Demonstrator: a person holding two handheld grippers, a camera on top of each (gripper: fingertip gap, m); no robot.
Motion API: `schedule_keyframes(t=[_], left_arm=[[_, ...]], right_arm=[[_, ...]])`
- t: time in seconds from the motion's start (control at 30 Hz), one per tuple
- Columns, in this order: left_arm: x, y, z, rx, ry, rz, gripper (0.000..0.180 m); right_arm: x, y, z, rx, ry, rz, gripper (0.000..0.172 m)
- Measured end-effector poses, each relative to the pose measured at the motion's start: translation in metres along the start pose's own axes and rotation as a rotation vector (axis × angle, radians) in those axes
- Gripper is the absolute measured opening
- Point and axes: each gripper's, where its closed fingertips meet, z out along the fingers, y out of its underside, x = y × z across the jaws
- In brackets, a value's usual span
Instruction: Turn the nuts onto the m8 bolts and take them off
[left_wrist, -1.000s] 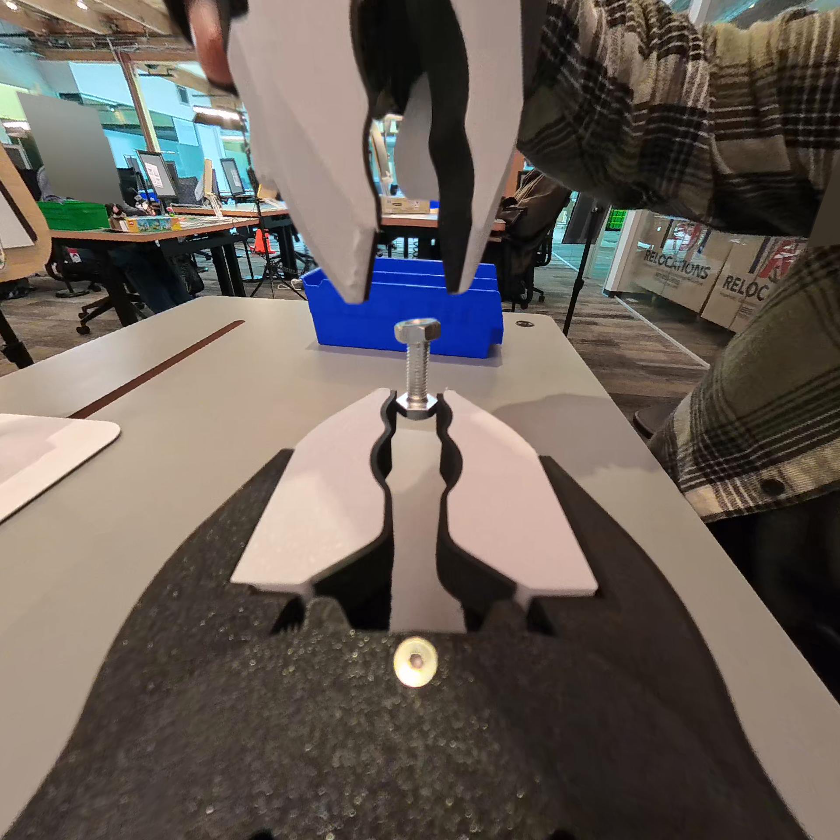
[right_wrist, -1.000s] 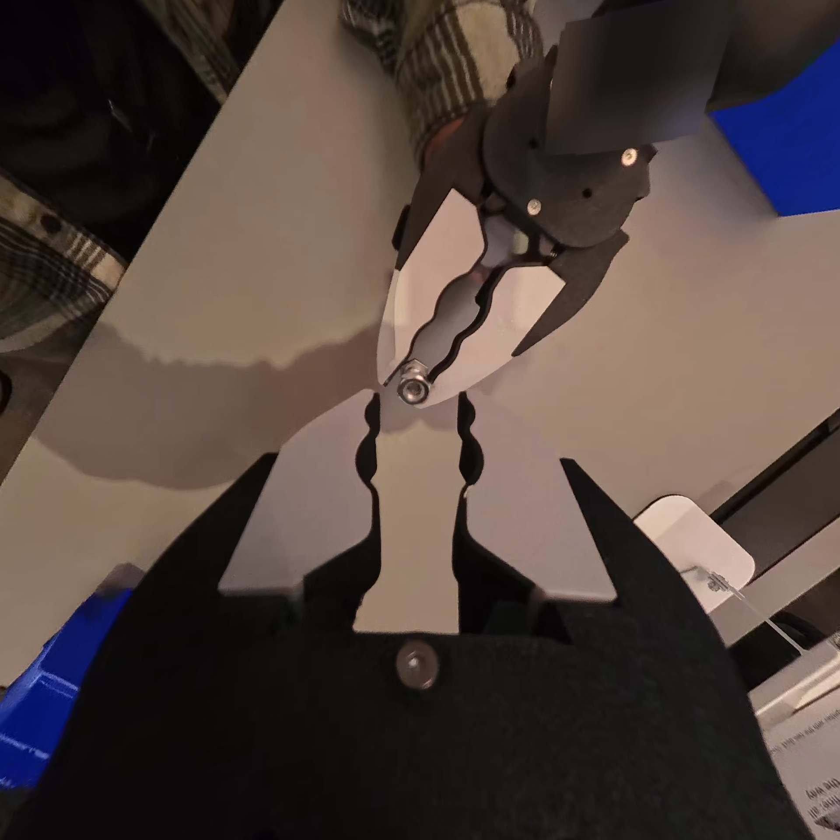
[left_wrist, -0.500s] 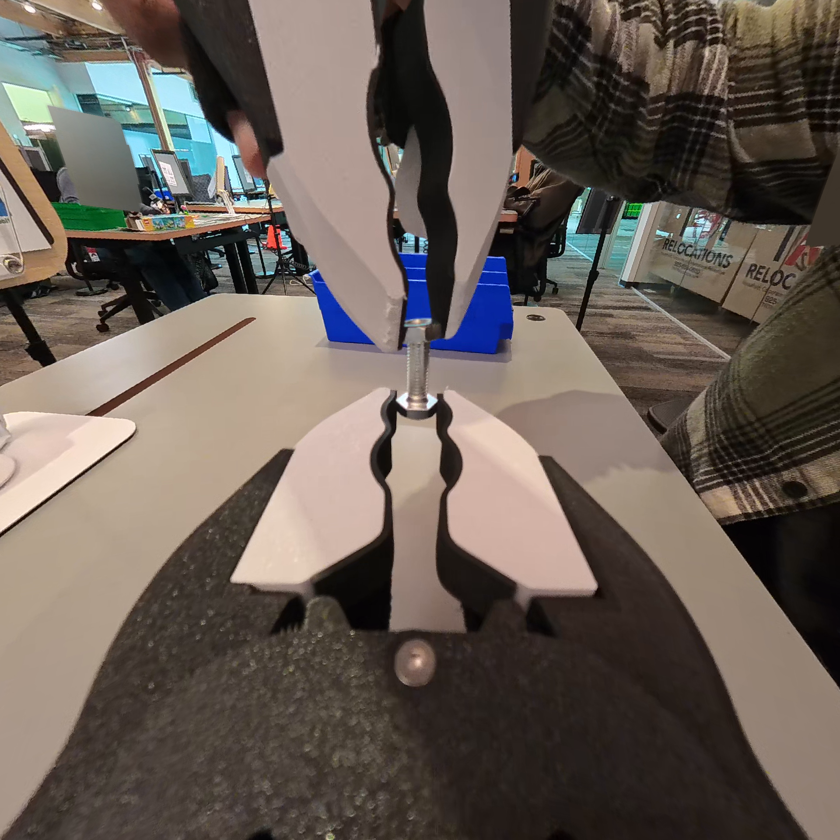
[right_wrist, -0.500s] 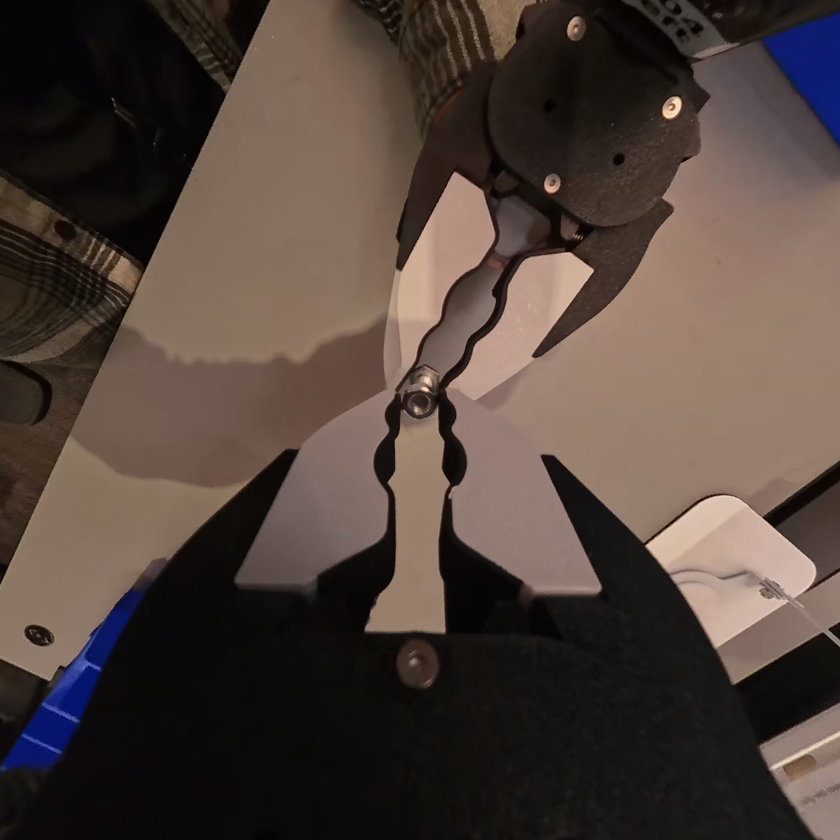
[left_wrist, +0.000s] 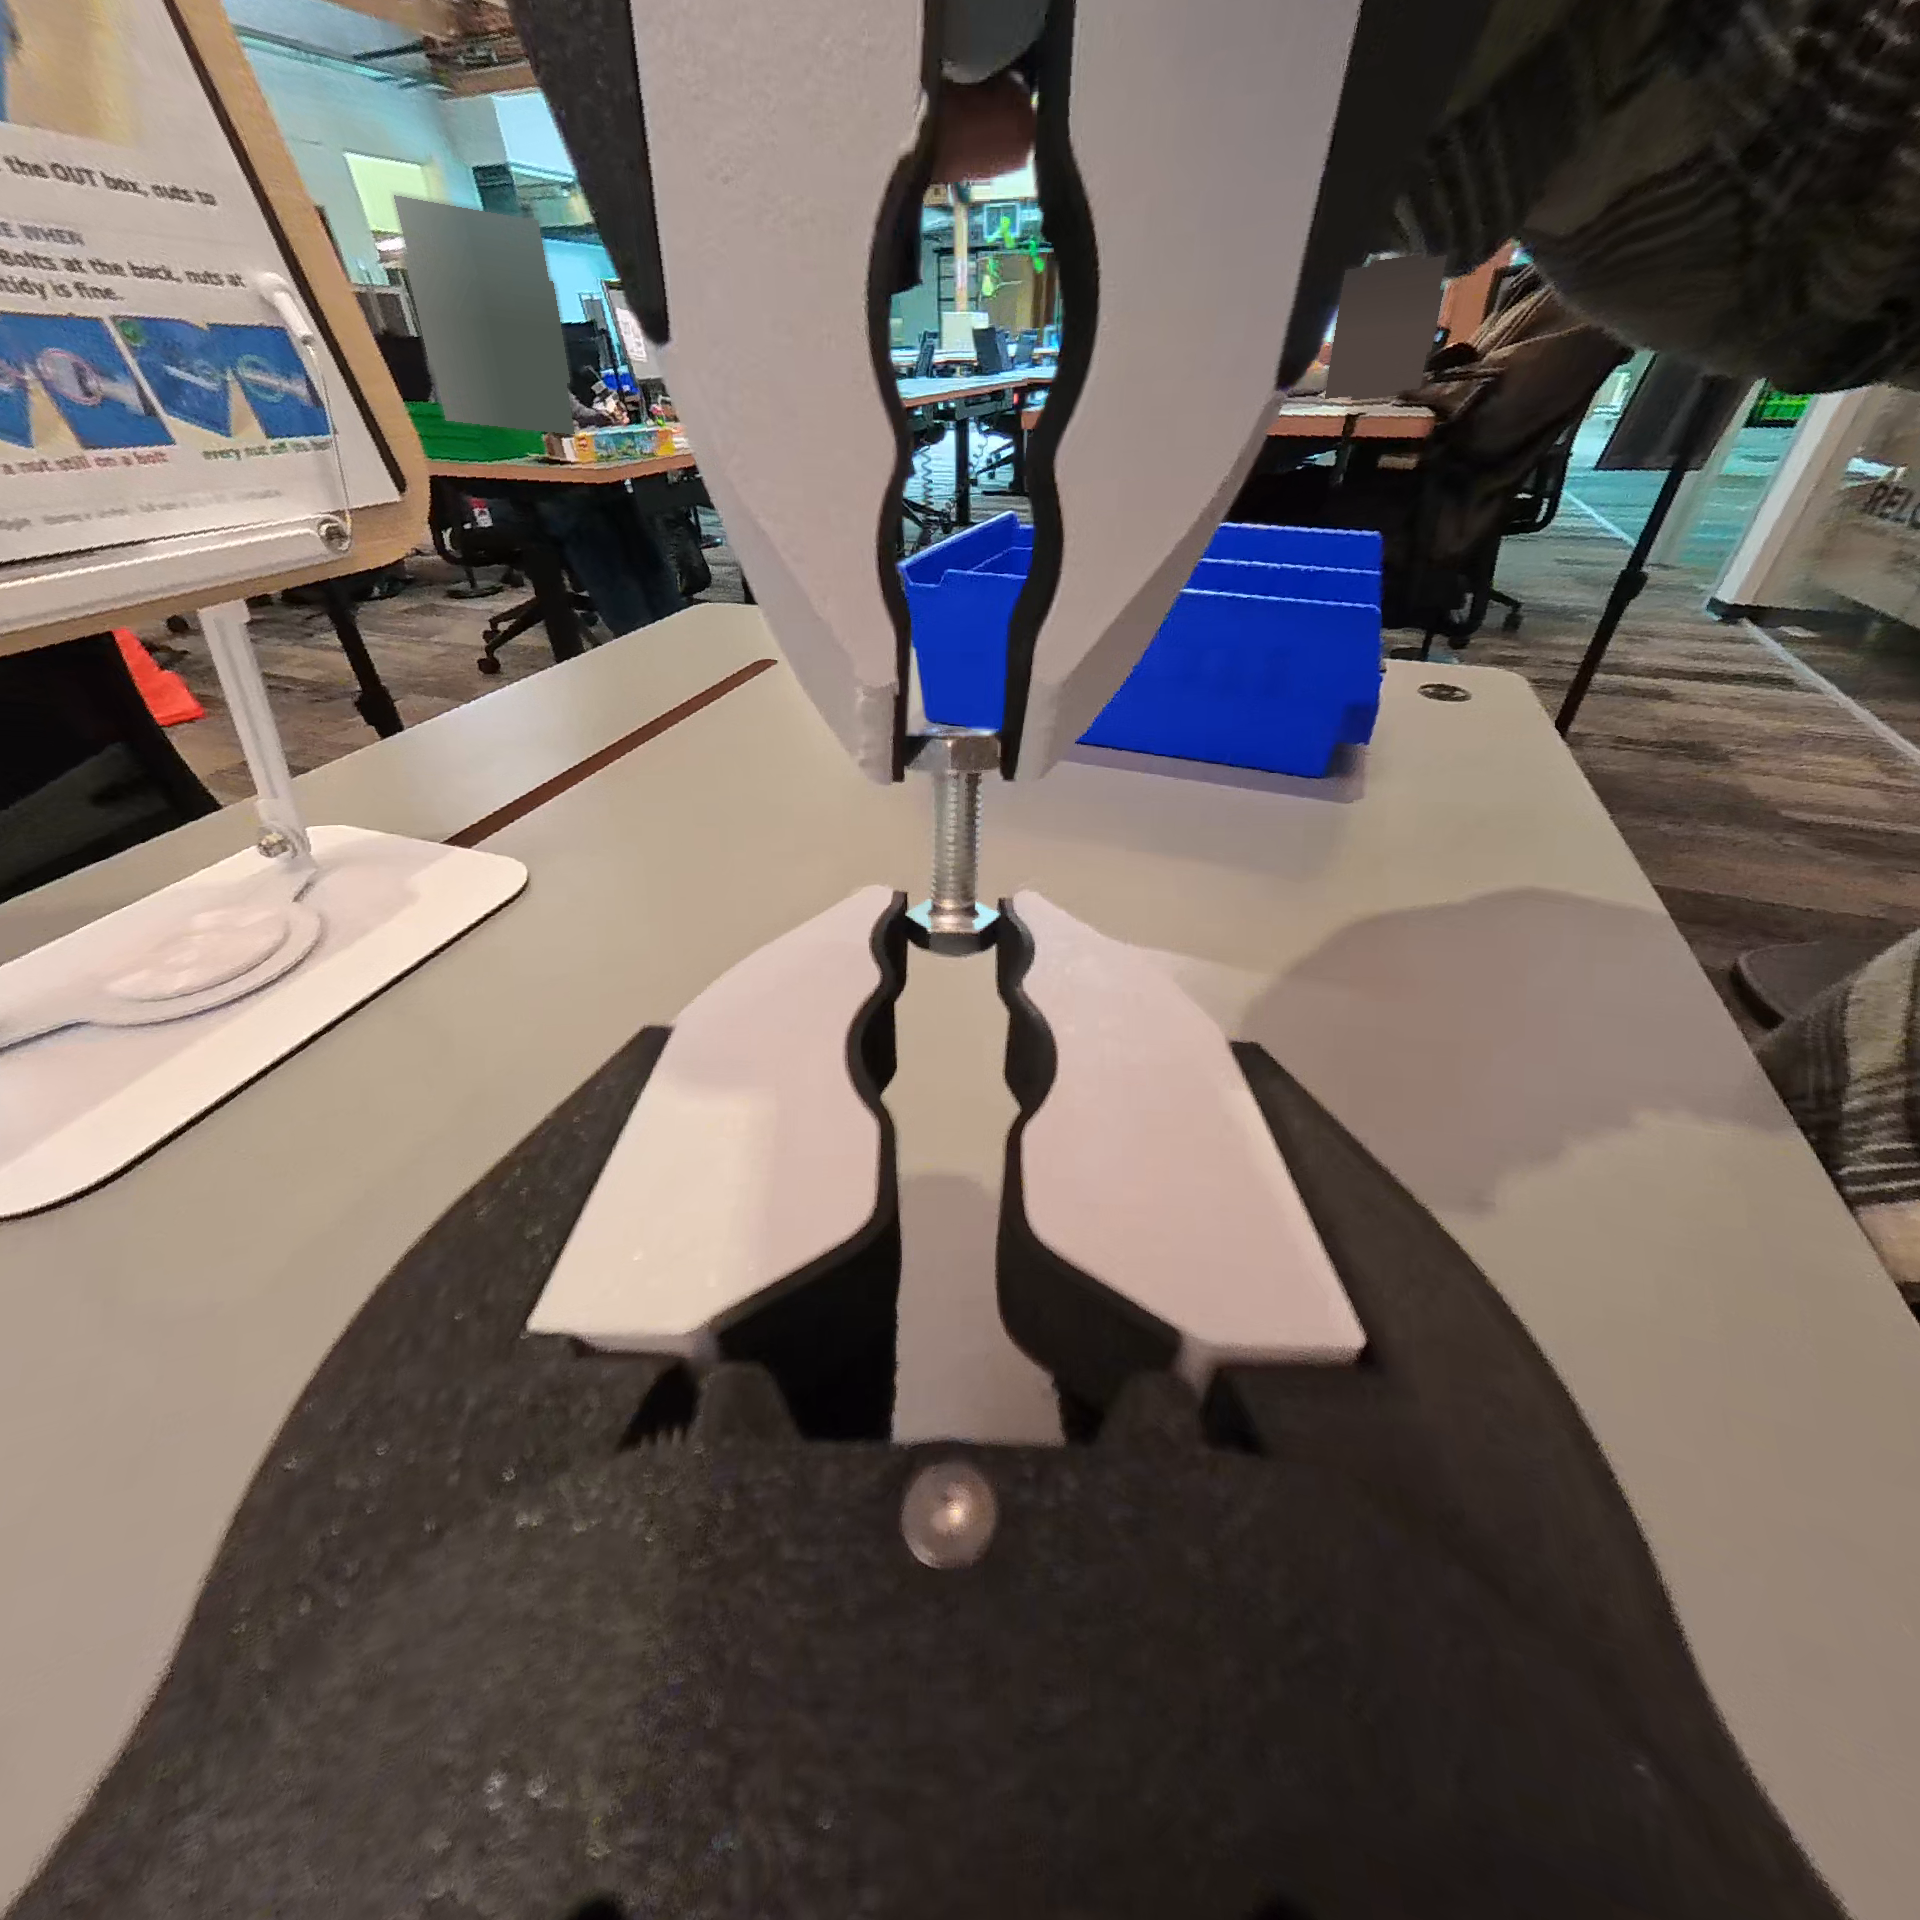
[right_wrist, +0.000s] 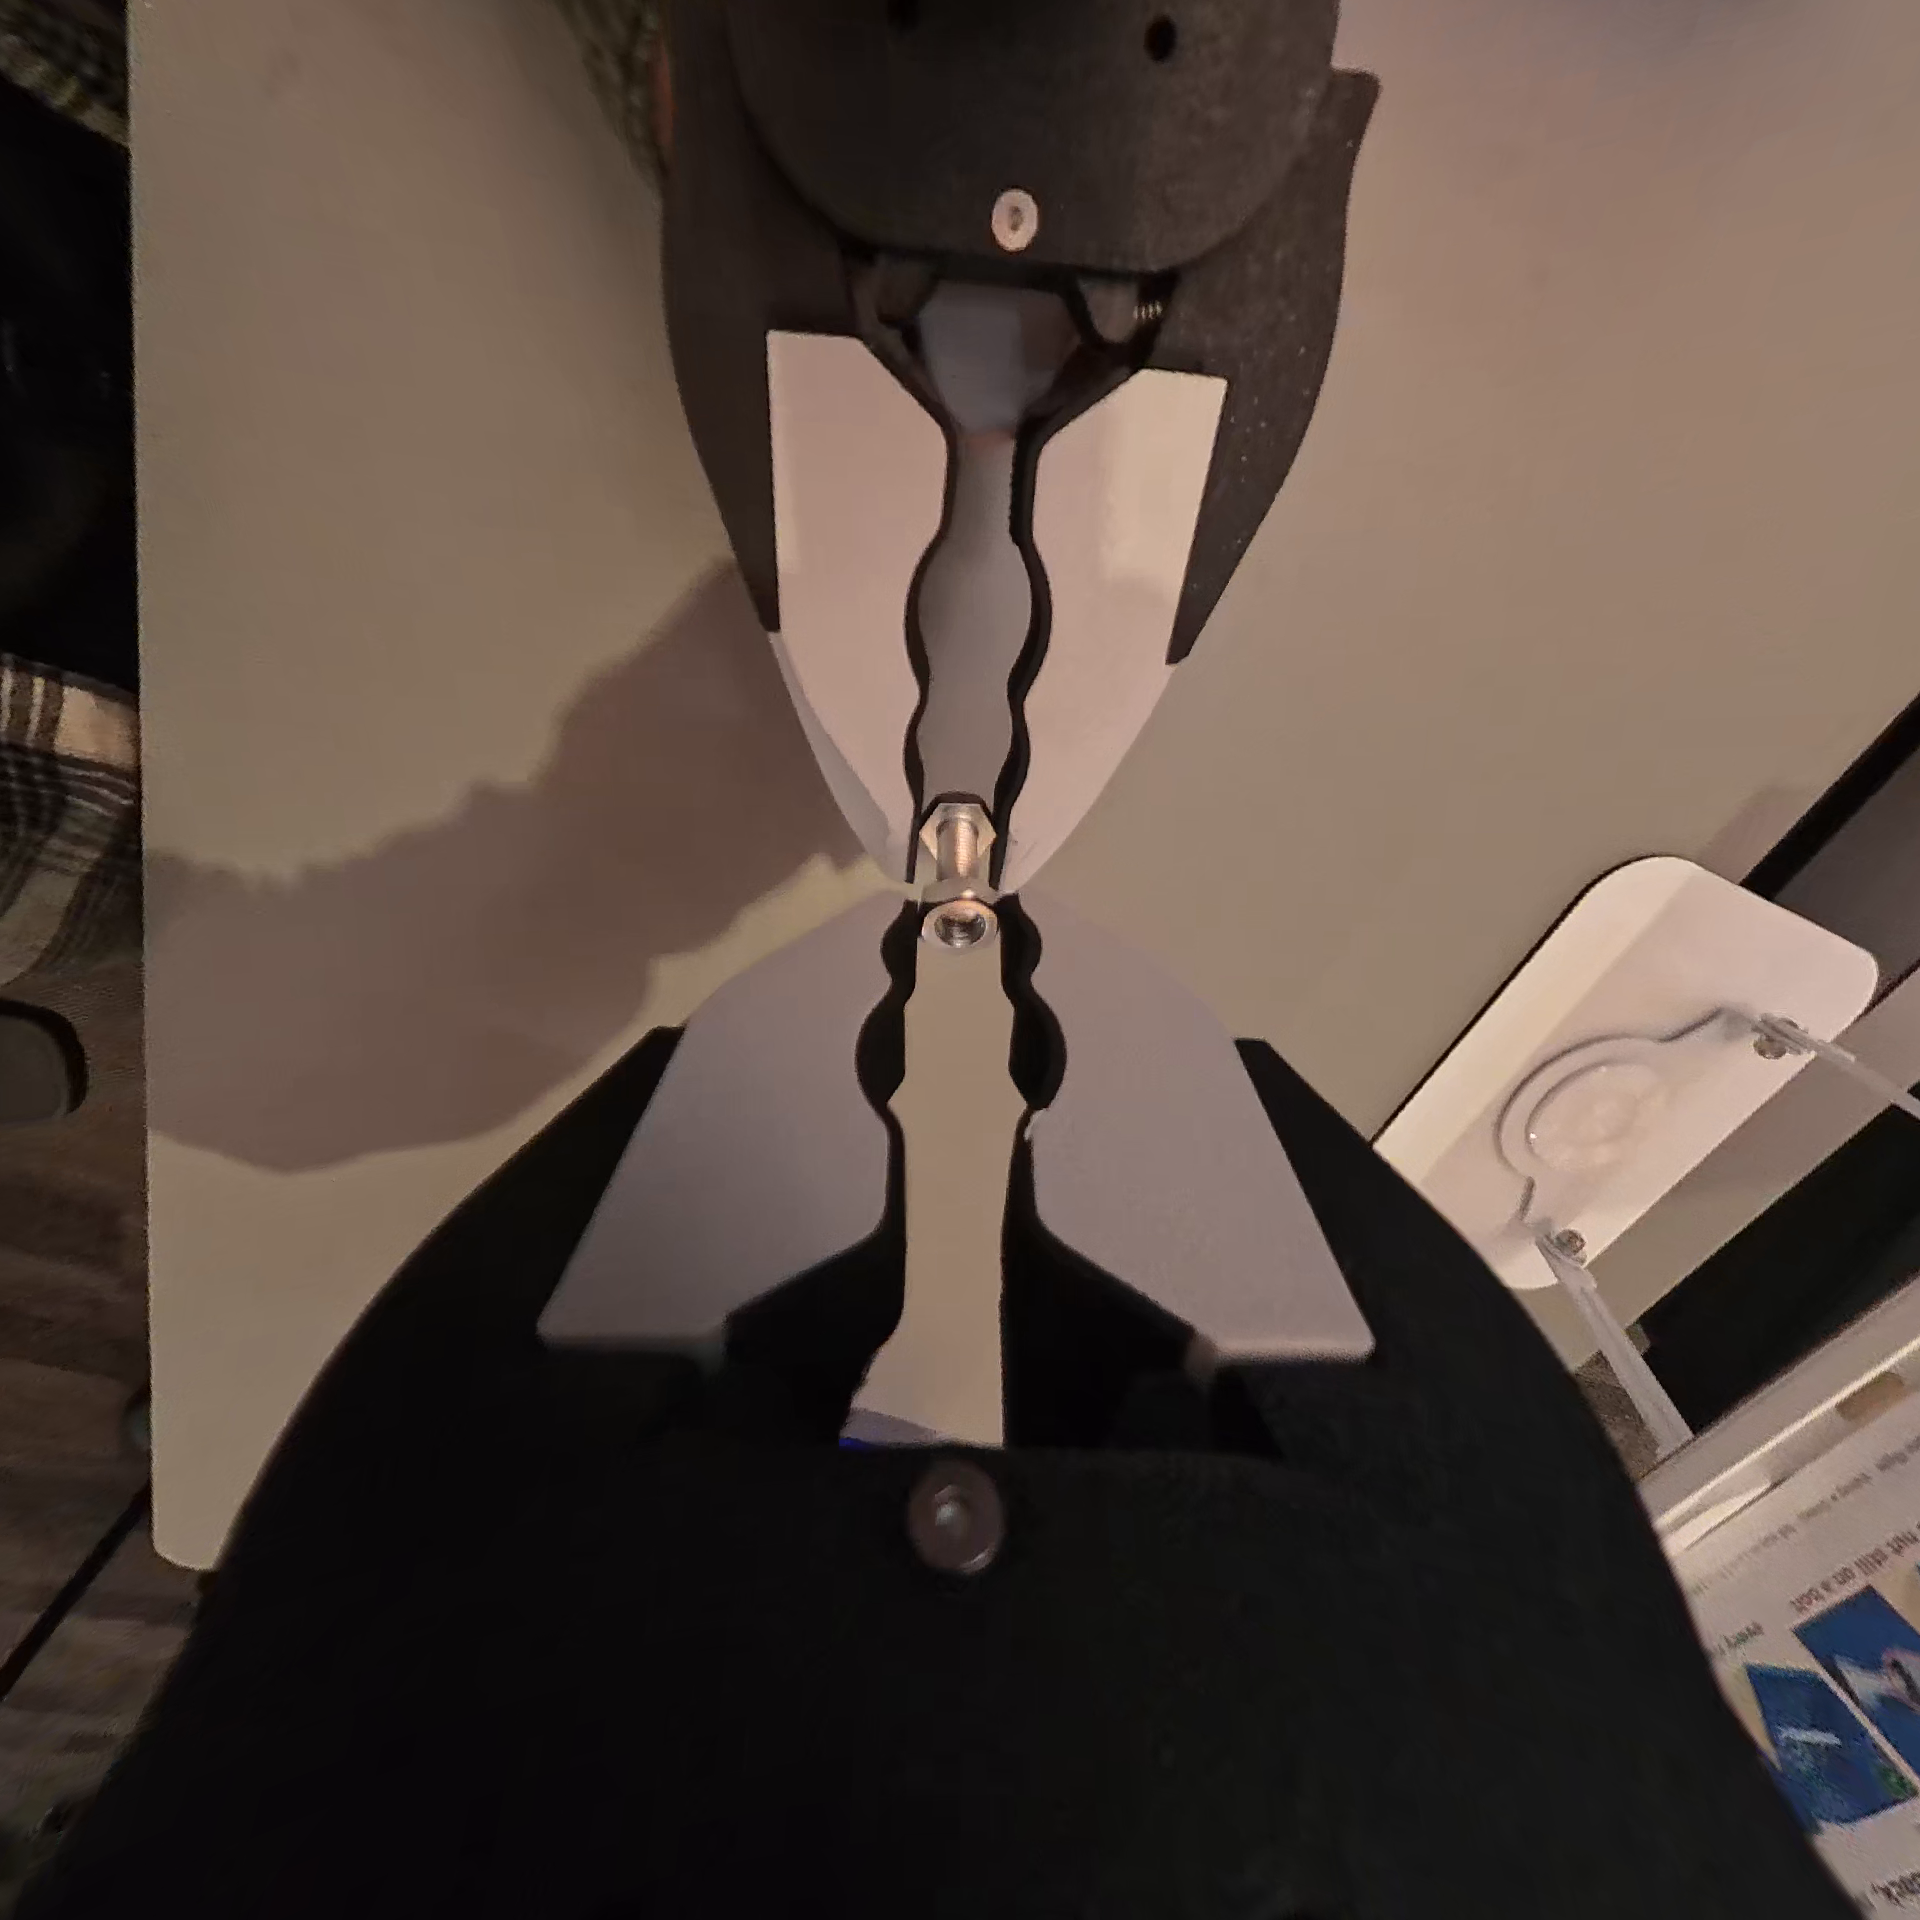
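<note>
In the left wrist view my left gripper (left_wrist: 951, 916) is shut on a silver hex nut (left_wrist: 951, 928) just above the grey table (left_wrist: 1455, 831). A silver bolt (left_wrist: 954, 842) stands upright out of the nut. My right gripper (left_wrist: 953, 756) comes down from above and is shut on the bolt's hex head (left_wrist: 953, 750). In the right wrist view my right gripper (right_wrist: 958, 923) holds the bolt head (right_wrist: 958, 928) at its tips. The left gripper (right_wrist: 958, 844) reaches in from the top, with the nut (right_wrist: 958, 829) between its pads.
A blue bin (left_wrist: 1226, 665) stands behind the bolt at the table's far edge. A white stand base (left_wrist: 208, 997) carrying an instruction sheet (left_wrist: 156, 312) sits at the left. A plaid sleeve (left_wrist: 1714, 156) is at the upper right. The grippers are tip to tip, or close to it.
My right gripper was open above the bolt, then came down and shut on the bolt head. My left gripper kept hold of the nut. The view has swung a little to the right.
</note>
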Motion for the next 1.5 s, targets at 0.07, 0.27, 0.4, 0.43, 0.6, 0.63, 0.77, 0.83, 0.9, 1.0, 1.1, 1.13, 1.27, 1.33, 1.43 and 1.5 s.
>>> schedule_keyframes(t=[0.07, 0.27, 0.4, 0.43, 0.6, 0.63, 0.77, 0.83, 0.9, 1.0, 1.1, 1.13, 1.27, 1.33, 1.43, 1.5], left_arm=[[0.001, -0.001, 0.000, 0.007, 0.011, -0.003, 0.016], [0.009, -0.007, -0.001, 0.047, 0.062, 0.002, 0.016], [0.011, -0.012, -0.004, 0.085, 0.089, -0.015, 0.016], [0.011, -0.014, -0.005, 0.101, 0.094, -0.019, 0.016], [0.009, -0.024, -0.012, 0.184, 0.120, -0.062, 0.016], [0.009, -0.026, -0.013, 0.199, 0.130, -0.069, 0.016], [0.013, -0.031, -0.016, 0.239, 0.148, -0.052, 0.016], [0.016, -0.032, -0.015, 0.246, 0.156, -0.035, 0.016], [0.019, -0.031, -0.014, 0.245, 0.165, -0.018, 0.016], [0.022, -0.031, -0.014, 0.247, 0.177, -0.002, 0.016], [0.024, -0.032, -0.014, 0.250, 0.182, 0.009, 0.016], [0.024, -0.032, -0.014, 0.251, 0.183, 0.010, 0.016], [0.026, -0.031, -0.012, 0.240, 0.184, 0.017, 0.016], [0.025, -0.029, -0.011, 0.222, 0.171, 0.019, 0.016], [0.021, -0.026, -0.009, 0.203, 0.139, 0.011, 0.016], [0.017, -0.025, -0.008, 0.186, 0.102, 0.016, 0.016]], right_arm=[[0.000, -0.001, 0.000, 0.001, -0.001, -0.005, 0.015], [0.000, -0.003, -0.006, 0.050, 0.028, -0.050, 0.030], [0.002, -0.006, -0.017, 0.209, 0.048, -0.007, 0.043], [0.001, -0.009, -0.021, 0.287, 0.053, 0.021, 0.043], [0.003, -0.018, -0.043, 0.758, 0.099, 0.240, 0.038], [0.003, -0.020, -0.048, 0.858, 0.107, 0.291, 0.038], [-0.003, -0.024, -0.065, 1.197, 0.162, 0.344, 0.040], [-0.007, -0.025, -0.063, 1.283, 0.138, 0.357, 0.038], [-0.012, -0.029, -0.052, 1.288, 0.082, 0.360, 0.038], [-0.010, -0.033, -0.042, 1.271, 0.056, 0.356, 0.038], [-0.013, -0.037, -0.038, 1.256, 0.000, 0.333, 0.032], [-0.014, -0.038, -0.037, 1.250, -0.011, 0.325, 0.030], [-0.016, -0.039, -0.035, 1.237, -0.032, 0.310, 0.015], [-0.016, -0.038, -0.034, 1.239, -0.031, 0.315, 0.014], [-0.012, -0.036, -0.031, 1.205, 0.045, 0.327, 0.014], [-0.009, -0.033, -0.029, 1.174, 0.107, 0.340, 0.014]])
